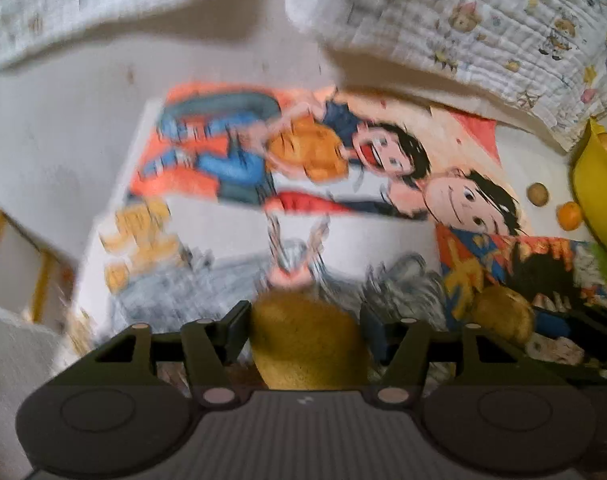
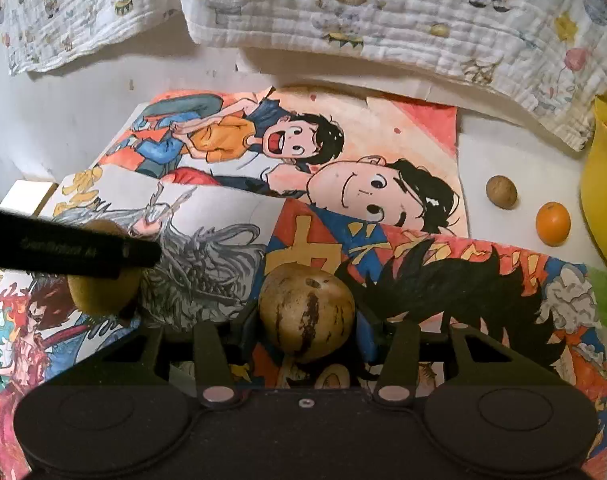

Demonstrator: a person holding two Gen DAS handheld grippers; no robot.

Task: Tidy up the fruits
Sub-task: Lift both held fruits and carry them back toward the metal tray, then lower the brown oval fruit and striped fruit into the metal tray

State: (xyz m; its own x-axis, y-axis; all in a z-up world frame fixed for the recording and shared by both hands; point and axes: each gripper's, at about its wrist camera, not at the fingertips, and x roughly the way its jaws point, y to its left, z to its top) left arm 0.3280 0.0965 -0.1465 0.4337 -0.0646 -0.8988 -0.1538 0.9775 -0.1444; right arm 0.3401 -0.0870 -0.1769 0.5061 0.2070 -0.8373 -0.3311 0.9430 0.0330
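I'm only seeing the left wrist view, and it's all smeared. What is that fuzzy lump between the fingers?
Observer: The right wrist view is sharp. It's a kiwi, clamped in the left gripper.
Operator: And the other gripper?
Observer: The right gripper is shut on a round tan fruit with dark streaks on its skin.
Operator: Does the orange touch the yellow bowl? It looks that way here.
Observer: No. In the right view a narrow gap shows between the orange and the bowl.
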